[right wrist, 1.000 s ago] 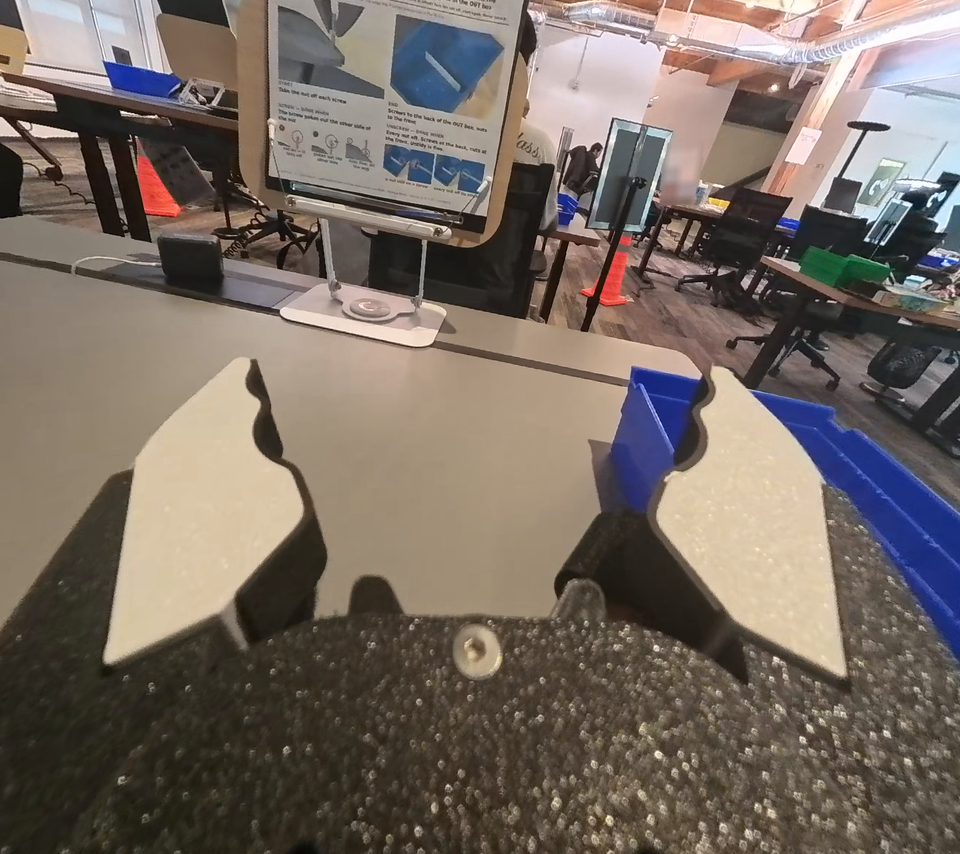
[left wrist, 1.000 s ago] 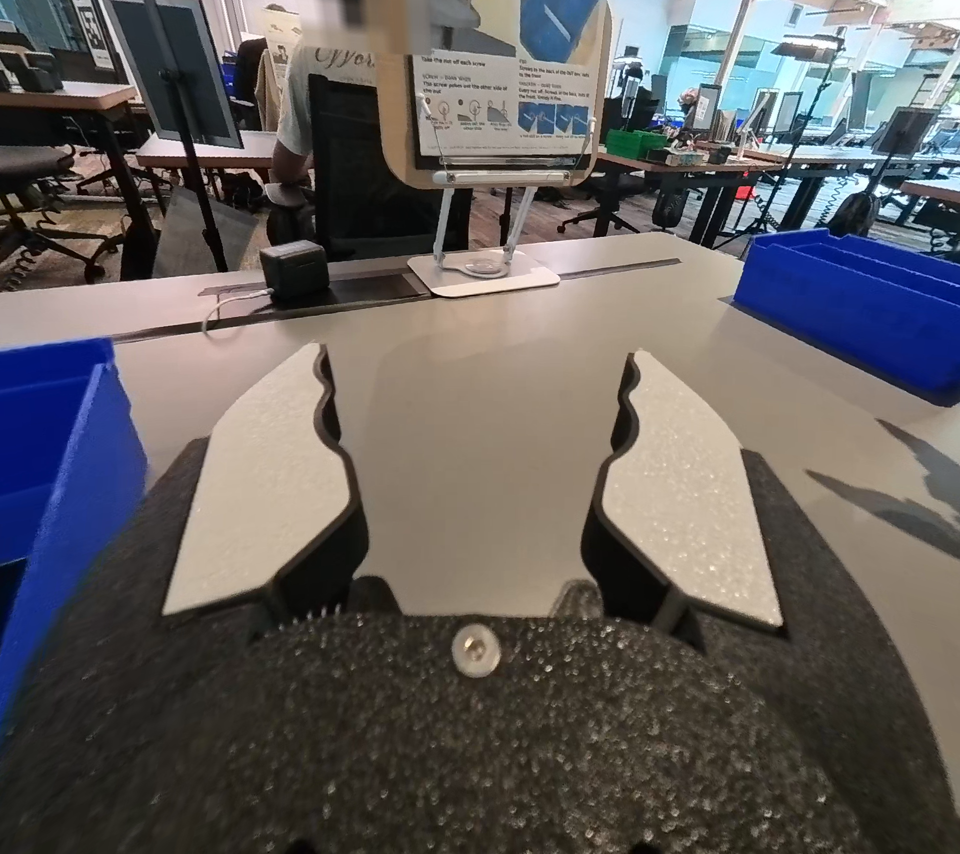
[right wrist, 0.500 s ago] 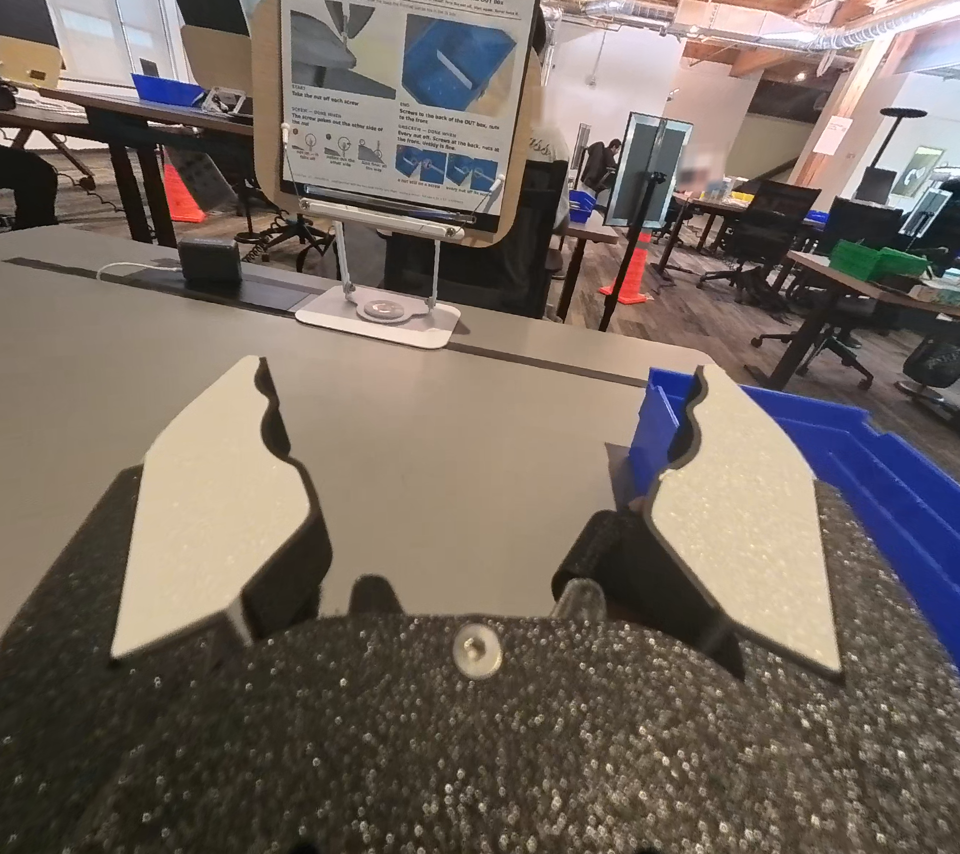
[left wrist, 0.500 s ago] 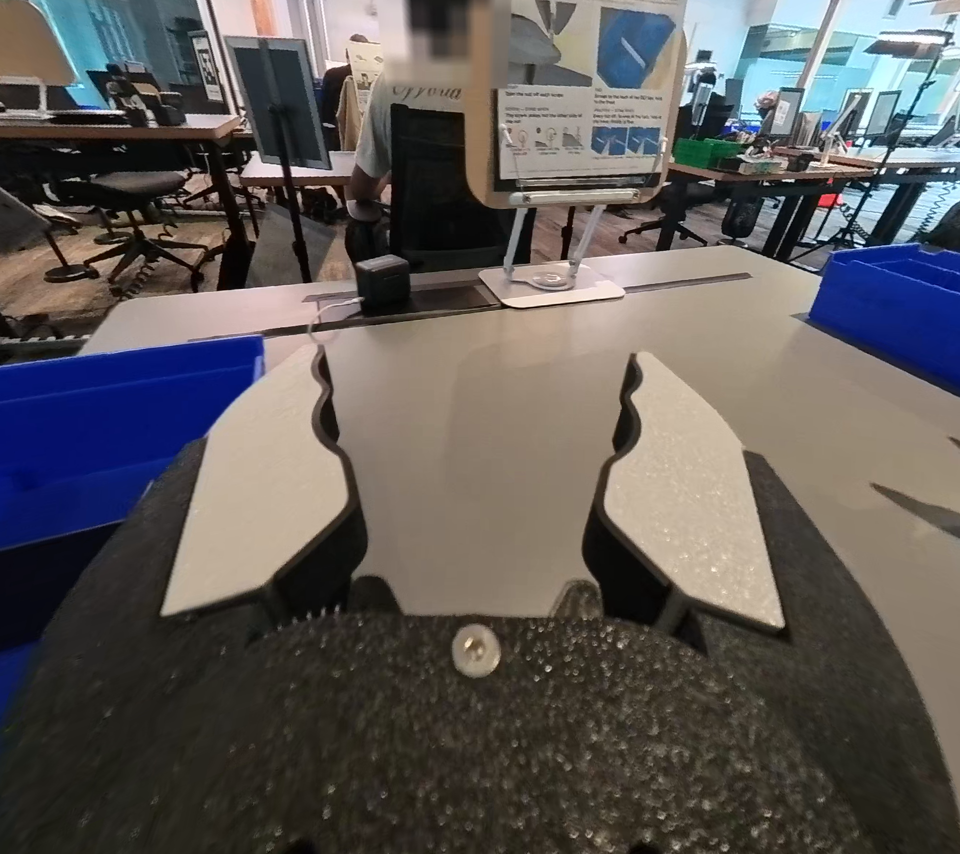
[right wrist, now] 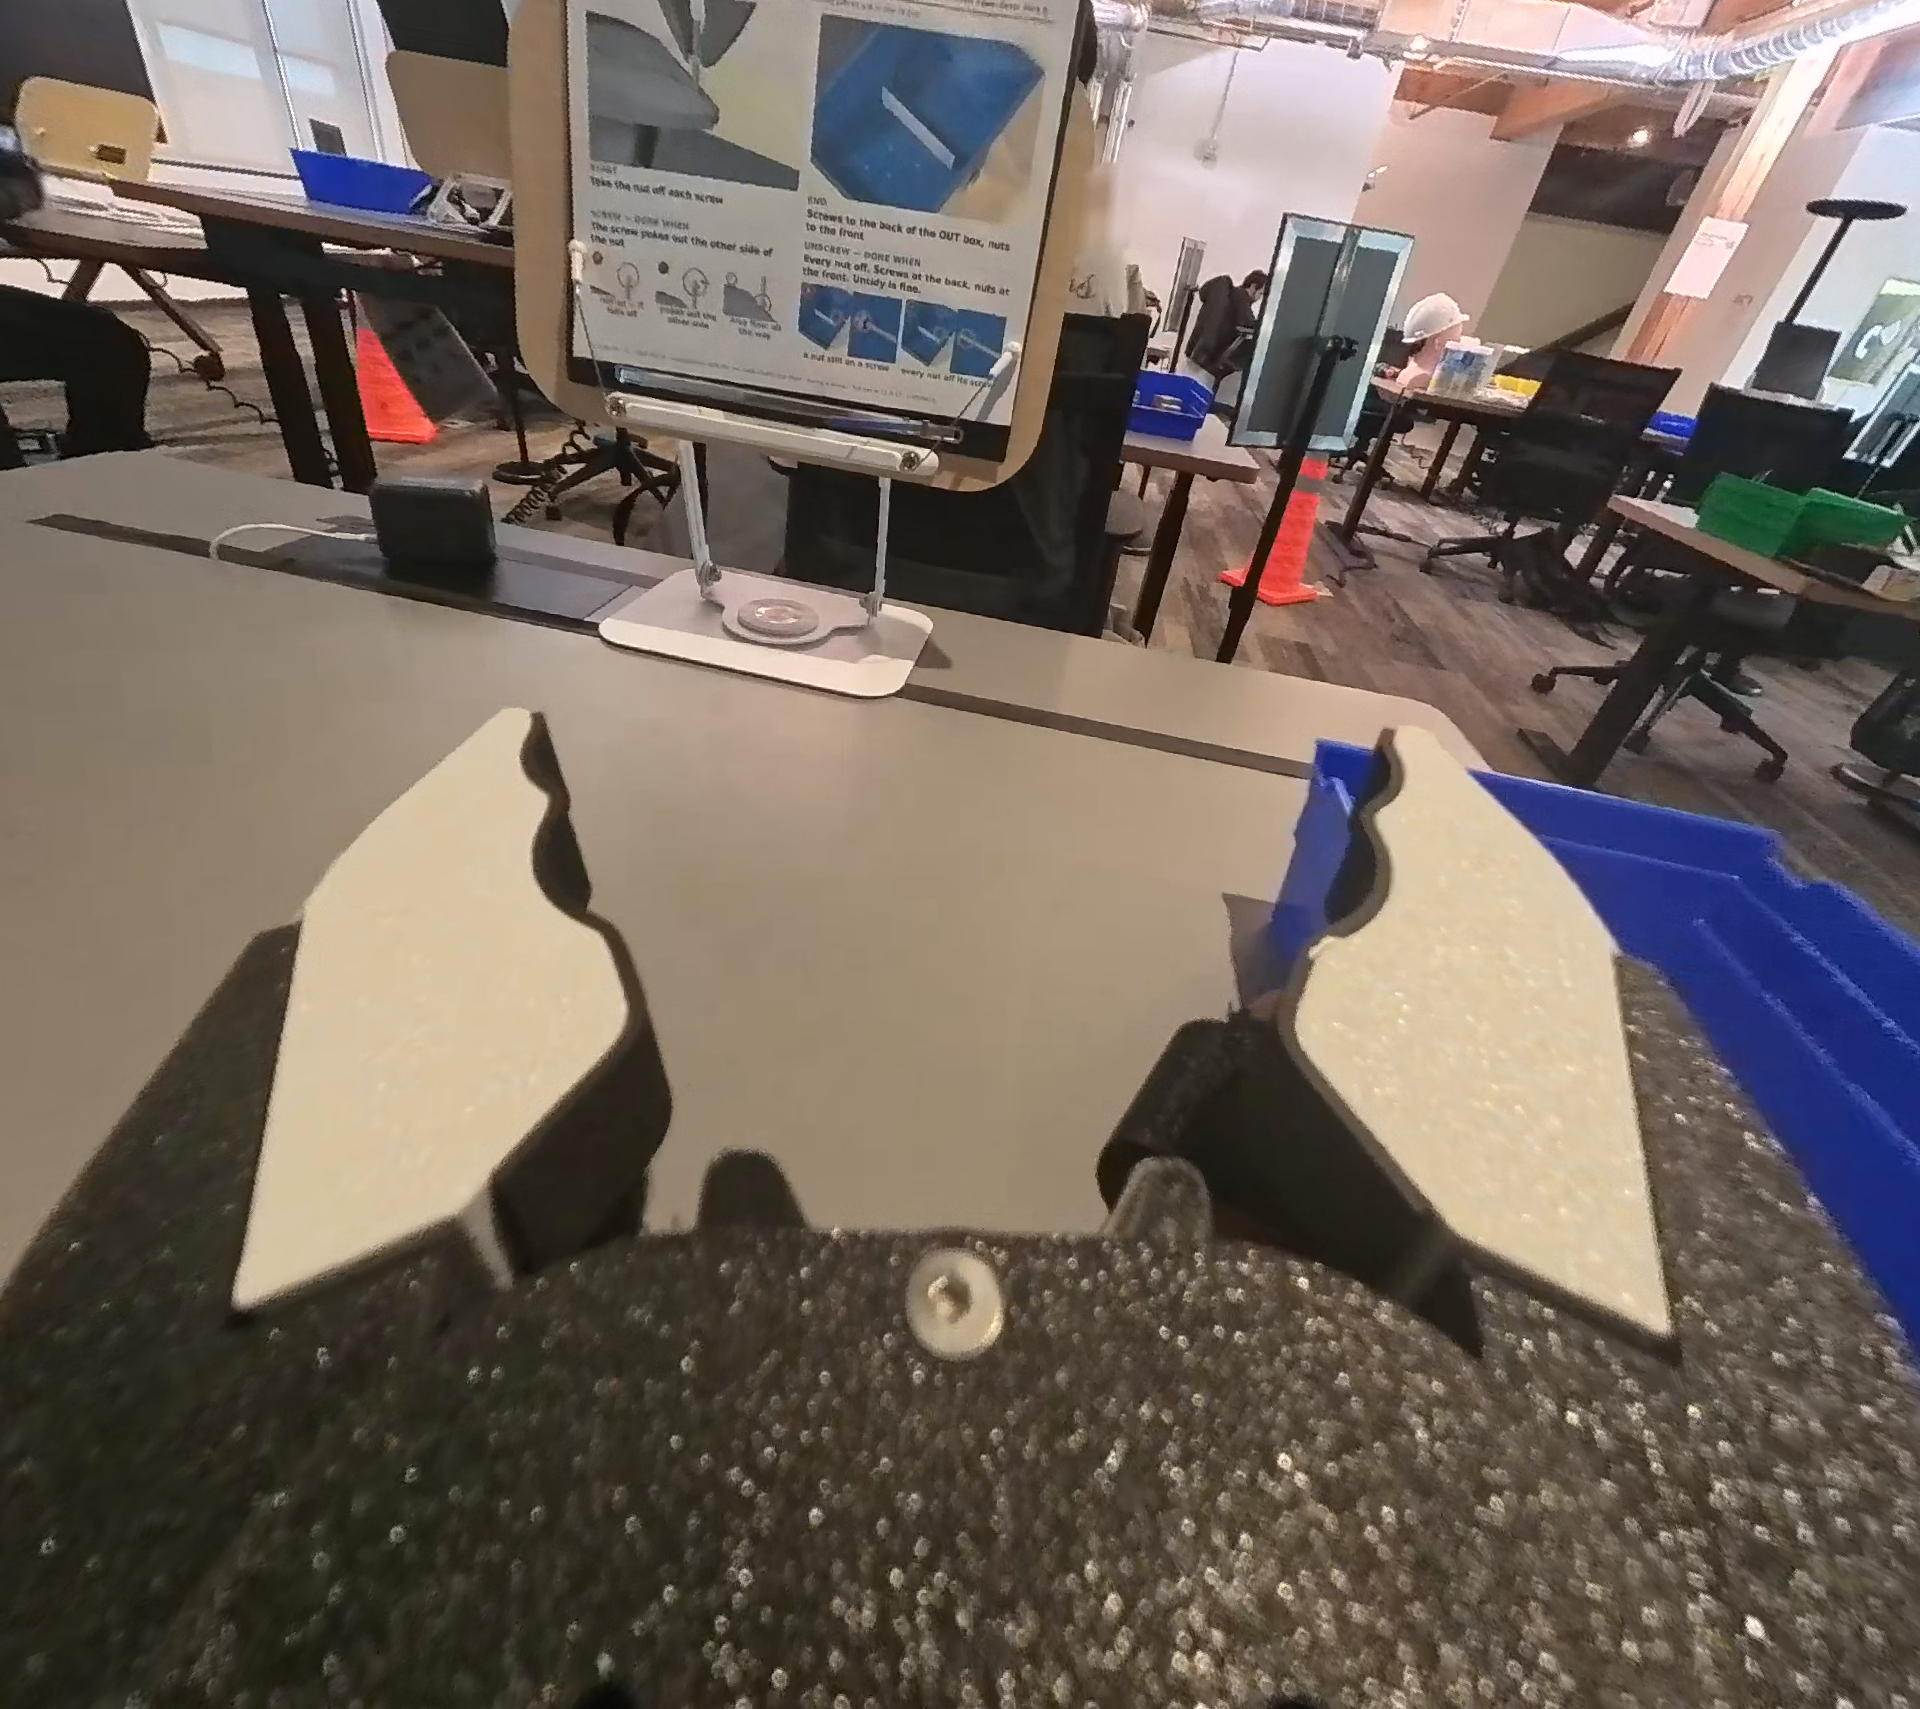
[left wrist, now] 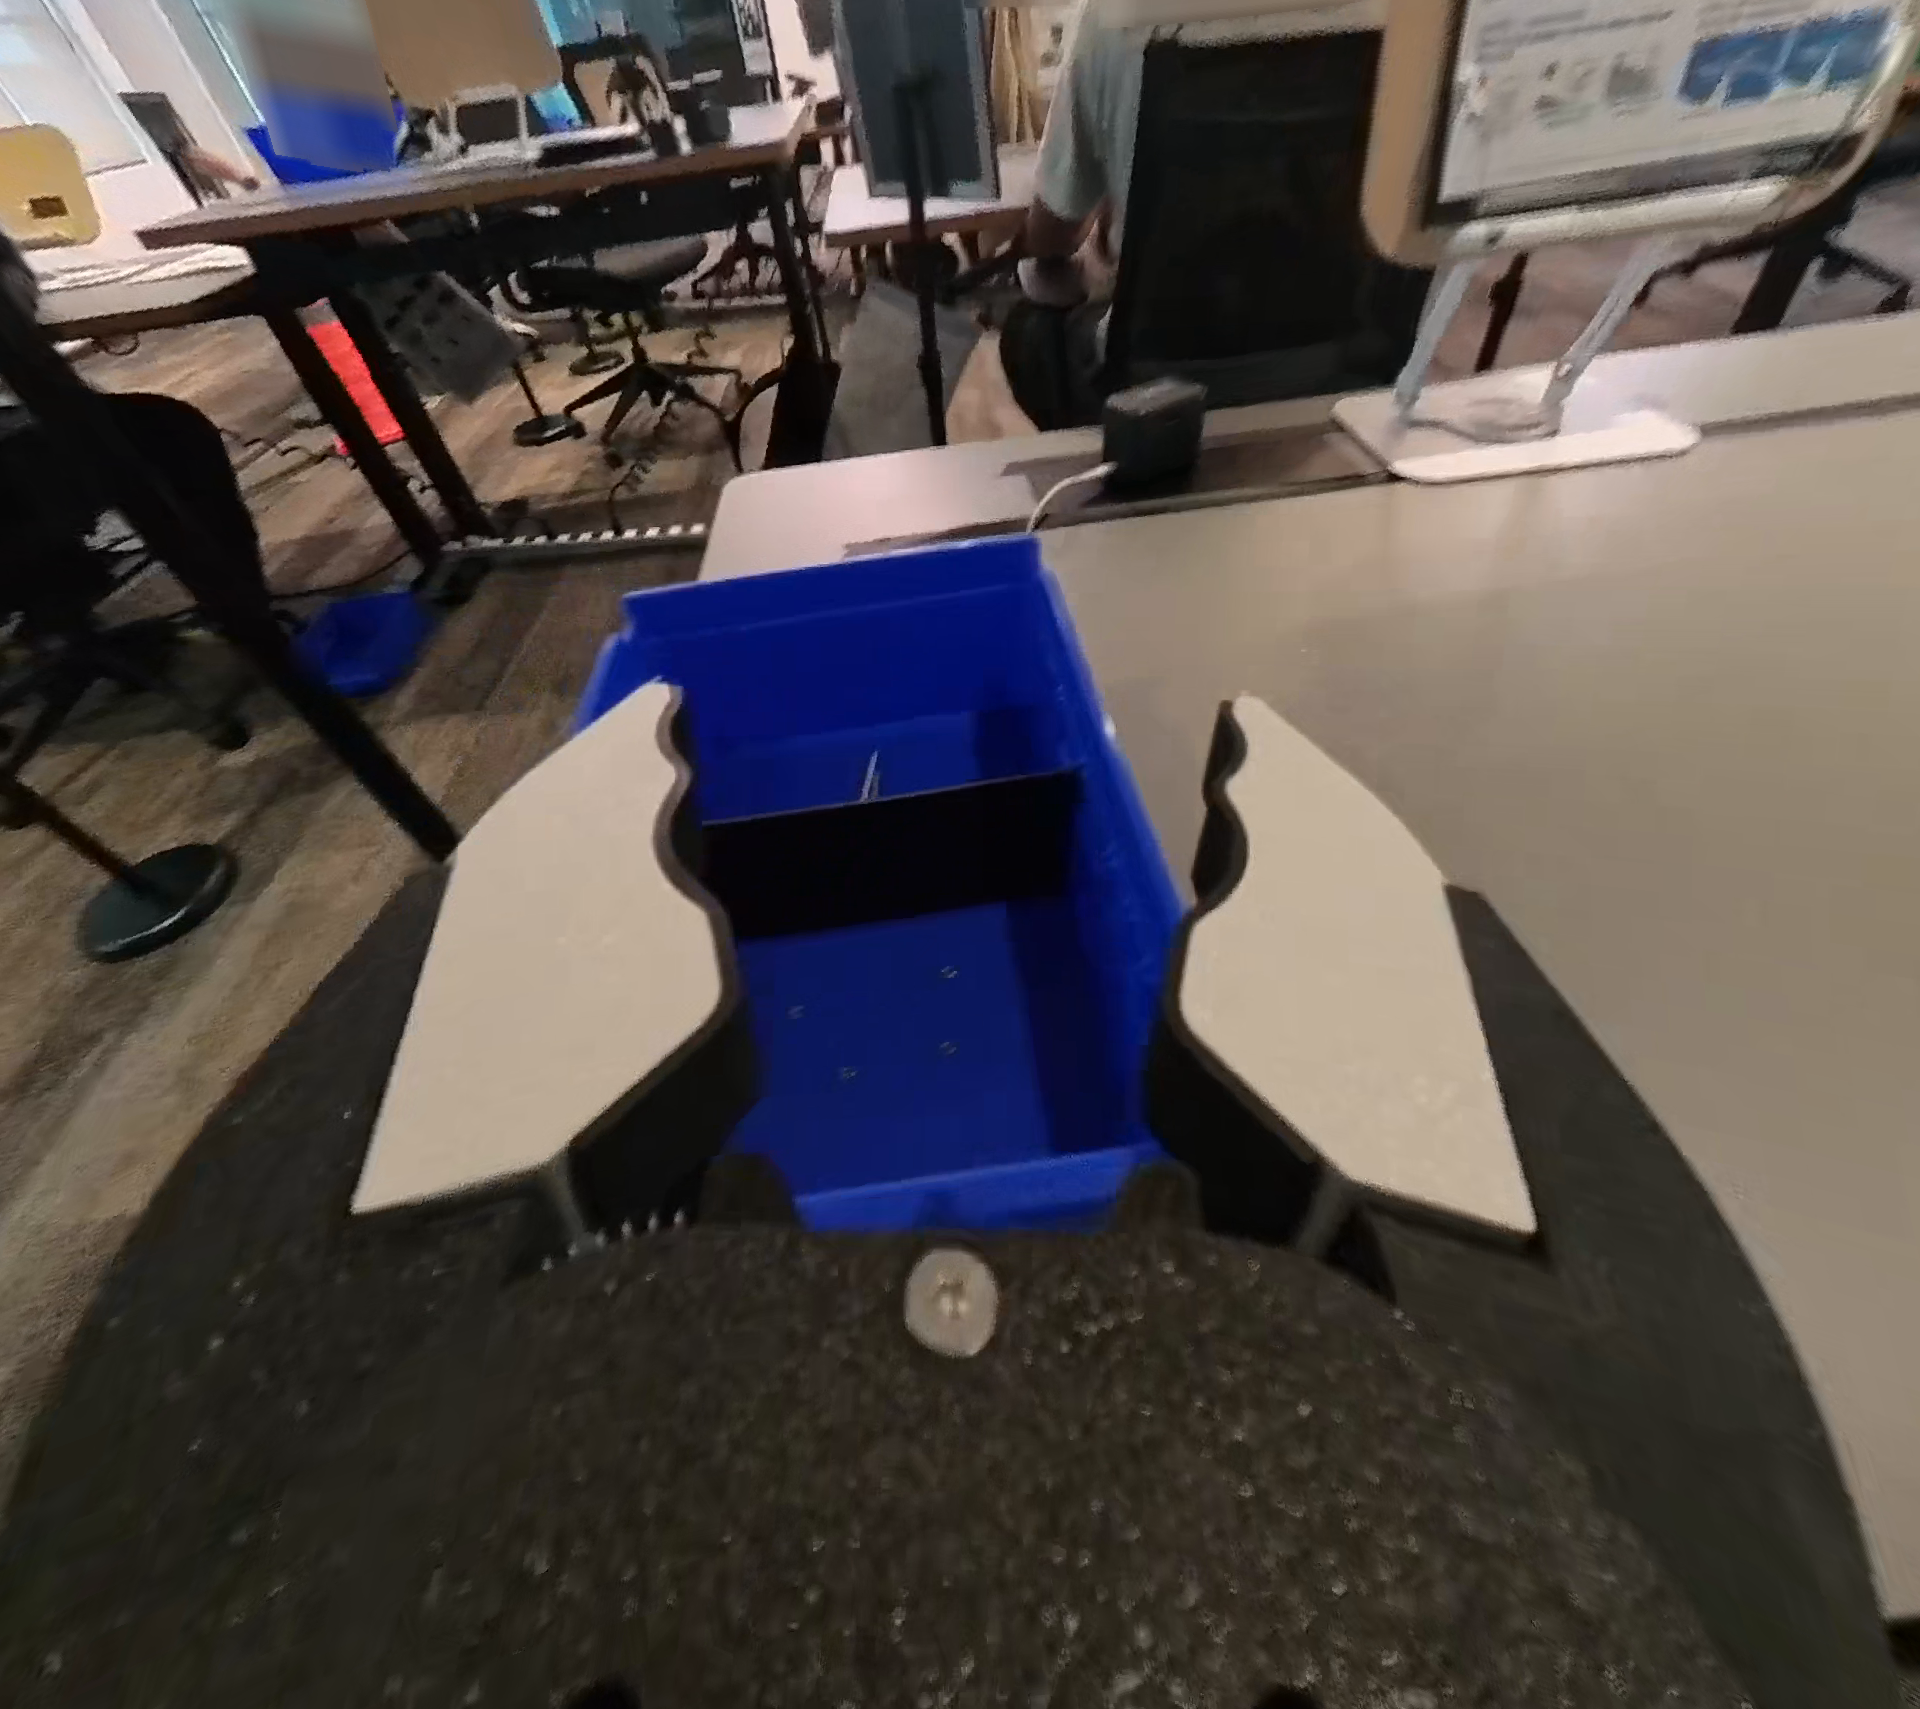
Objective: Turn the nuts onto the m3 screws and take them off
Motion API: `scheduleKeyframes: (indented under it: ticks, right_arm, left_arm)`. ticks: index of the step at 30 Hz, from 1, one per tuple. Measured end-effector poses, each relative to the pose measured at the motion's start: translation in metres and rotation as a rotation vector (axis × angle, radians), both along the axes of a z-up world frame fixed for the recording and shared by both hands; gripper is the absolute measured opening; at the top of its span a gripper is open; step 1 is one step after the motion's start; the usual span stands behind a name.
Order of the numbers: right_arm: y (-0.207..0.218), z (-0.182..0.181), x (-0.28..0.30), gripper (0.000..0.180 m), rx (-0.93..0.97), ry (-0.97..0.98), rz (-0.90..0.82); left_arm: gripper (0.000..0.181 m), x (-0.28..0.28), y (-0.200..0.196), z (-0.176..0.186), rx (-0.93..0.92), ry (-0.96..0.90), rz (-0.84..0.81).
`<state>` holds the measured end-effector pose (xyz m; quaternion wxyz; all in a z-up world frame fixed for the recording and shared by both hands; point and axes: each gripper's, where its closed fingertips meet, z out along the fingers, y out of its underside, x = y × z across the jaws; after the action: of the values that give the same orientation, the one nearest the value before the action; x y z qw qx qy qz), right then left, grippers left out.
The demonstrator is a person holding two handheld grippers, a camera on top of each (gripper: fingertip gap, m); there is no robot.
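Observation:
In the left wrist view a blue bin (left wrist: 1112, 838) stands at the table's left edge, split by a black divider (left wrist: 888, 849). Several small nuts (left wrist: 945, 972) lie on the floor of its near compartment. A thin screw (left wrist: 871, 771) lies in the far compartment. My left gripper (left wrist: 945, 812) is open and empty, above the bin with its fingers either side of it. My right gripper (right wrist: 961, 828) is open and empty over the grey table (right wrist: 883, 880). A second blue bin (right wrist: 1704, 921) stands just right of its right finger (right wrist: 1455, 984).
An instruction sheet on a stand (right wrist: 821, 101) rises at the table's far edge, on a white base plate (right wrist: 769, 631). A small black box (right wrist: 431, 521) with a white cable sits left of it. Beyond are desks, chairs, orange cones and seated people.
My left gripper has swung left and tipped down, so the left blue bin now sits between its fingers. My right gripper has barely moved. Both stay open.

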<state>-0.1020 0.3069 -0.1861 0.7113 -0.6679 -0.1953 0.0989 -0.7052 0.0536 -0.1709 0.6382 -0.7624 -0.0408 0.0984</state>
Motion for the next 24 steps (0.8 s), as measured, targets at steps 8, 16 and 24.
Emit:
scheduleKeyframes:
  ticks: [8,16,24]
  right_arm:
    - [0.015,-0.013,-0.009,0.138,-0.026,-0.009,0.01]
    - [0.034,-0.022,-0.016,0.138,-0.053,-0.033,-0.007]
    - [0.049,-0.032,-0.024,0.138,-0.076,-0.04,-0.026]
  left_arm:
    - [0.082,-0.038,-0.008,-0.018,-0.227,0.091,-0.018]
    - [0.072,-0.049,0.009,-0.041,-0.333,0.056,-0.105]
    - [0.065,-0.06,0.03,-0.051,-0.374,0.019,-0.147]
